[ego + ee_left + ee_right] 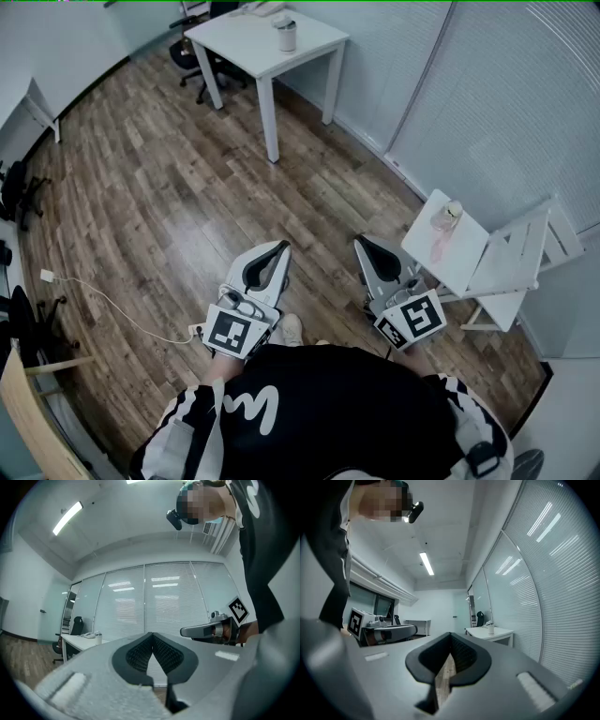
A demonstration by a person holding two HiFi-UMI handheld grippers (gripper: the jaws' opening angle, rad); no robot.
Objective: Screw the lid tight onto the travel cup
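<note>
The white travel cup (286, 36) with a dark top stands on a white table (246, 42) far across the room; it is also small in the left gripper view (99, 638) and the right gripper view (491, 629). Both grippers are held close to the person's body, far from the cup and pointing forward over the wooden floor. My left gripper (279, 248) is shut with nothing in it, its ribbed pads meeting (153, 635). My right gripper (361, 242) is likewise shut and empty (450, 635). Whether the lid is screwed on is too small to tell.
A white folding chair (487, 267) stands at the right with a pink object (442, 230) on it. A black office chair (187, 52) sits beside the table. A white cable (112, 305) runs over the floor at the left. Blinds line the right wall.
</note>
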